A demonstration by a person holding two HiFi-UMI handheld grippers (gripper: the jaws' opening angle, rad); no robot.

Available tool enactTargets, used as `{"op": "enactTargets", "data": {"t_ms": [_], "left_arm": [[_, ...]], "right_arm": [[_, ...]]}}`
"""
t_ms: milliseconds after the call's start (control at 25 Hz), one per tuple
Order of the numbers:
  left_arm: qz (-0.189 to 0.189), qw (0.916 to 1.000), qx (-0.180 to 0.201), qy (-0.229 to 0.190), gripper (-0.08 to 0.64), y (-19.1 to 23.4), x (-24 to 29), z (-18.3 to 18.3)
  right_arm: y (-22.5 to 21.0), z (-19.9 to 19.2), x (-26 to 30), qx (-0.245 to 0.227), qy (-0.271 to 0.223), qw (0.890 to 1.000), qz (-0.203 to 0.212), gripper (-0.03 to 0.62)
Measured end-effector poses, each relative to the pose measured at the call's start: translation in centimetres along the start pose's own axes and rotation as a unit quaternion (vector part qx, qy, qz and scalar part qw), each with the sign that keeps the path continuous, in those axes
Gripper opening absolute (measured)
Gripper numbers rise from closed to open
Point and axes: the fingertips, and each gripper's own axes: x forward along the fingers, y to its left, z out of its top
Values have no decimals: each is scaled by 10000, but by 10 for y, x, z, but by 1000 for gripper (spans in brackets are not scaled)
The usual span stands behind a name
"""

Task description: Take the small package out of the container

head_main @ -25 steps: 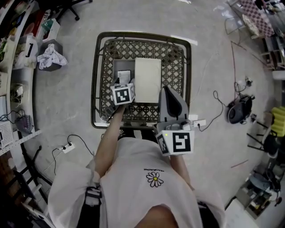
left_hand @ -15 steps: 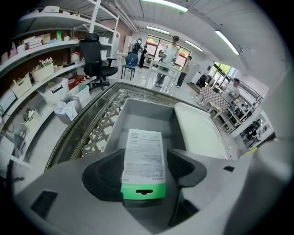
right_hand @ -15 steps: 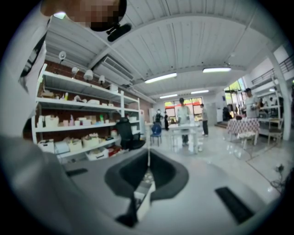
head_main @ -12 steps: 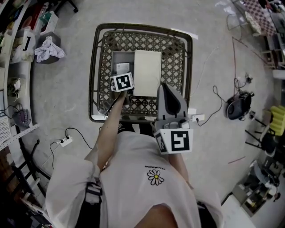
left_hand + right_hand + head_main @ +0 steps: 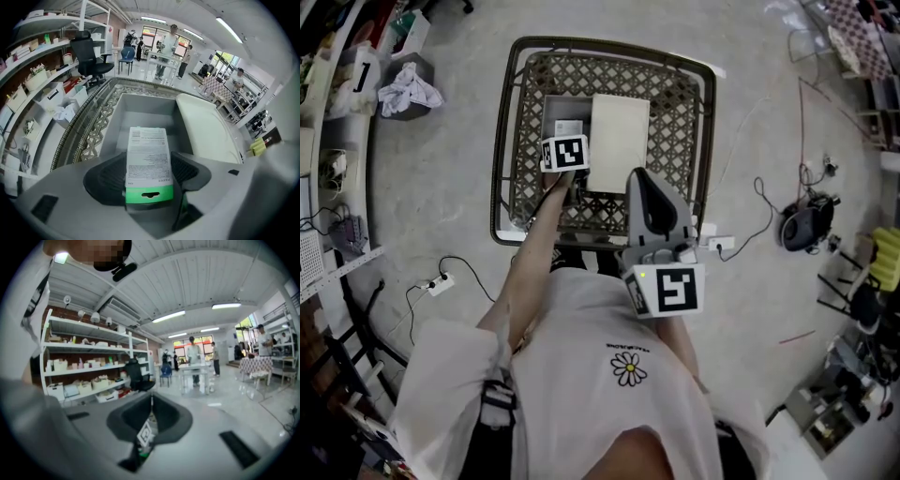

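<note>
The small package [image 5: 147, 159], white with fine print and a green hang tab, sits between the jaws of my left gripper [image 5: 147, 177], which is shut on its tab end. The package points out over a grey open box [image 5: 140, 110] inside the wire basket [image 5: 89, 117]. In the head view the left gripper [image 5: 567, 136] reaches over the basket [image 5: 502, 141], and the package's [image 5: 569, 127] far end shows beyond the marker cube. My right gripper [image 5: 639, 178] is shut and empty, held near the basket's near rim; in its own view the right gripper [image 5: 151, 414] points out into the room.
A large white box [image 5: 619, 141] lies in the basket to the right of the grey box [image 5: 551, 108]. Cables and a power strip [image 5: 441, 281] lie on the floor. Shelving runs along the left, with a bin of cloth [image 5: 408, 94].
My left gripper has moved a little farther out over the basket, still holding the package. The right gripper has hardly moved.
</note>
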Motion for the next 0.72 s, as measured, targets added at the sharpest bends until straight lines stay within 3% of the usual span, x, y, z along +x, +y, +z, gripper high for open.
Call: {"op": "enactTargets", "data": {"t_ms": [280,720], "left_arm": [[-16,9983,-179,547,329,2,16,-9],[-149,9965,-295,762,330,1,17,-10]], "right_arm": [[5,-5,4,-10,82,9999,90,32],[9,-11,9,13,184,9997,174,32]]}}
